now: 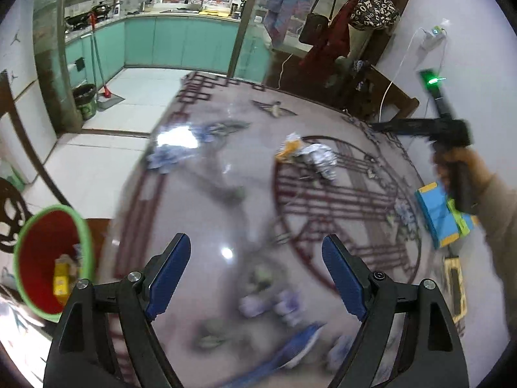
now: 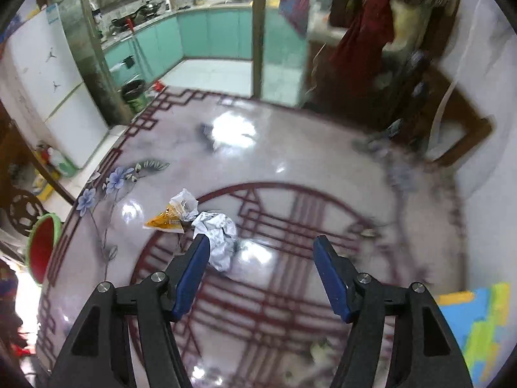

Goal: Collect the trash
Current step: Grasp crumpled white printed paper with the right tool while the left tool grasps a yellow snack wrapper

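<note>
The left gripper (image 1: 255,255), black with blue-padded fingers, is hovering with its jaws spread wide and holding nothing, over a glossy round table (image 1: 206,213) patterned with dark red lattice and blue flowers. The right gripper (image 2: 260,249) is likewise standing wide and gripping nothing, its left pad (image 2: 190,278) lying just in front of a crumpled white-and-silver wrapper (image 2: 218,237). That wrapper is sitting on the table touching a yellow-orange snack packet (image 2: 164,221) with a white crumpled top. From the left wrist view, the same two pieces (image 1: 305,153) are lying near the table's middle. A red bin with a green rim (image 1: 48,258) is standing beside the table's left edge, a yellow packet (image 1: 61,279) inside it
</note>
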### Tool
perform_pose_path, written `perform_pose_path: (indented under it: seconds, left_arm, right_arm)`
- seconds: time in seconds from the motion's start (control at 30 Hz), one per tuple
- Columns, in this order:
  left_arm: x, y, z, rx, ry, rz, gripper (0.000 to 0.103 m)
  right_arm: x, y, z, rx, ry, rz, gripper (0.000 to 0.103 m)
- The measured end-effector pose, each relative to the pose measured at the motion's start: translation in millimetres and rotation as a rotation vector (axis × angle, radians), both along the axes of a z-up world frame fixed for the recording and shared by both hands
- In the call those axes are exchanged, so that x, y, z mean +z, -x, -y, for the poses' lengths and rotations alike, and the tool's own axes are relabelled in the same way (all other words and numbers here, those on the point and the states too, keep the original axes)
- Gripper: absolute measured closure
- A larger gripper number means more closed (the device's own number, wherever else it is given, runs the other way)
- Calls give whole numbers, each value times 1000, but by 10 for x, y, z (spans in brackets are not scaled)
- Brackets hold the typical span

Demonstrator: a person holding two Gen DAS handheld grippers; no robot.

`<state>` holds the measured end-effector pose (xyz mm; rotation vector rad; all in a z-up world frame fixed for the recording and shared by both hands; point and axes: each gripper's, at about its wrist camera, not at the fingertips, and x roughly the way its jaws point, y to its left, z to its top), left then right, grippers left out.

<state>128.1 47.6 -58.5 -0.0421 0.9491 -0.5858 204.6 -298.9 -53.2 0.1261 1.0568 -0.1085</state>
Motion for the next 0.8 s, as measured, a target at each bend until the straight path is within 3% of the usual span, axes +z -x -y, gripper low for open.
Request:
perform_pose_path:
  seconds: [0.1, 0.2, 0.37, 0.4, 0.43, 0.5, 0.63, 0.8]
  left_arm:
    - [-98, -26, 208, 64, -3, -33, 18]
    - [-138, -36, 372, 106, -35, -37, 18]
    - [-124, -201, 700, 125, -124, 31, 18]
    - [-133, -278, 776, 127, -140, 51, 18]
    - [-153, -338, 849, 127, -148, 60, 18]
    - [-203, -484, 990, 123, -154, 69, 18]
    - [-337, -779, 1329, 81, -147, 110, 18]
    - [-618, -1073, 1659, 34, -177, 93, 18]
  right_arm:
    - [-462, -248, 140, -4, -139, -29, 38]
    - [-838, -436, 105, 12, -189, -69, 38]
    - [-1211, -621, -14, 86, -243, -99, 38]
    - [-1258, -640, -21, 103, -256, -94, 39]
    - [-1311, -646, -42, 107, -270, -84, 56]
    - [-1339, -628, -17, 117, -325, -60, 62]
    - [-1169, -359, 45, 123, -243, 26, 63]
    - [-999, 177, 303, -5, -218, 112, 62]
